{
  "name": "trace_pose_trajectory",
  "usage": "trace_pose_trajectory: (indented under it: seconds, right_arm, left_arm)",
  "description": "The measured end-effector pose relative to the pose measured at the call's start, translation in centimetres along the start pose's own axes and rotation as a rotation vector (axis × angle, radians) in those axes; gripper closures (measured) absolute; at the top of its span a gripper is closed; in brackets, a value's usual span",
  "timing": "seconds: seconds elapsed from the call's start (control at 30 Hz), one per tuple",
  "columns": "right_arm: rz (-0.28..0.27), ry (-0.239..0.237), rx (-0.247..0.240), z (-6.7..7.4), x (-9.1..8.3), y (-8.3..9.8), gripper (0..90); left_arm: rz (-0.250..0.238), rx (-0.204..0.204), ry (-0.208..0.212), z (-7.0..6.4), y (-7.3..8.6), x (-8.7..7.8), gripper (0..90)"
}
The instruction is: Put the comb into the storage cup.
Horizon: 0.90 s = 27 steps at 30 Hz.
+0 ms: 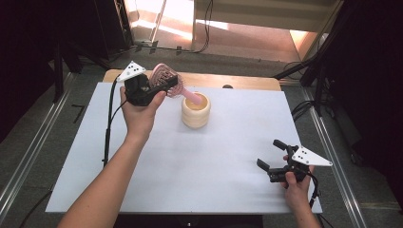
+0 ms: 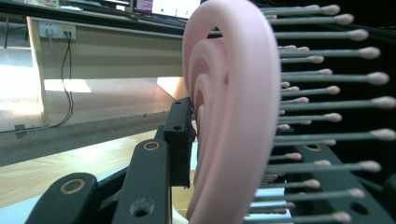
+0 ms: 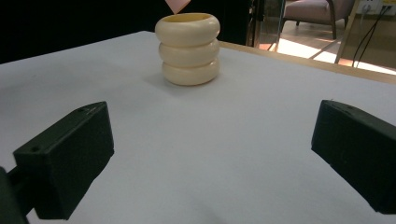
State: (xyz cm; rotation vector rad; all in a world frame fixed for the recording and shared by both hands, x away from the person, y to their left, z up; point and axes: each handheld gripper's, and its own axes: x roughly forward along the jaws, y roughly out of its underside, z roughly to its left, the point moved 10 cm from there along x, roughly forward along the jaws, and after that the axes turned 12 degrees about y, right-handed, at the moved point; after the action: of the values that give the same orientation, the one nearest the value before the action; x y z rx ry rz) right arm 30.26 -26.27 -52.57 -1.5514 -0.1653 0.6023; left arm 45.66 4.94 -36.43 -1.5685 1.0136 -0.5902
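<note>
Left gripper (image 1: 159,85) clamps pink hairbrush (image 1: 167,80) above cream holder (image 1: 196,110); right gripper (image 1: 274,156) gapes wide.

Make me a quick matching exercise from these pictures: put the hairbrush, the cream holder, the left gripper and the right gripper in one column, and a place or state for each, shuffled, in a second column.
Things:
1. pink hairbrush
2. cream ribbed holder
3. left gripper
4. right gripper

States:
A. open, holding nothing, near the table's right front
B. clamped by its head, handle tip pointing at the holder's mouth
C. standing upright on the white table
D. shut on the brush head

Pairs: 1-B, 2-C, 3-D, 4-A
</note>
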Motion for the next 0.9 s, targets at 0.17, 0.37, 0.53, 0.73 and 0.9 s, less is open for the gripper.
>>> trace_pose_trajectory:
  seconds: [0.17, 0.37, 0.53, 0.73, 0.9]
  right_arm:
    - [-0.001, -0.002, 0.001, 0.0, 0.0, 0.0, 0.0]
    - [-0.001, -0.006, 0.000, 0.1, 0.0, 0.0, 0.0]
    - [0.000, -0.005, 0.000, 0.0, 0.0, 0.0, 0.0]
    - [0.000, -0.004, 0.003, 0.0, 0.0, 0.0, 0.0]
    - [-0.002, -0.004, 0.003, 0.0, 0.0, 0.0, 0.0]
  left_arm:
    - [0.007, -0.004, -0.008, 0.4, 0.2, 0.3, 63.9]
    - [0.018, -0.006, -0.015, 0.8, 0.6, 0.6, 63.9]
    - [0.031, -0.005, -0.016, 1.0, 0.9, 1.0, 63.9]
    - [0.045, -0.011, -0.019, 1.3, 1.4, 1.4, 63.9]
    - [0.056, -0.015, -0.022, 1.6, 1.7, 1.7, 63.9]
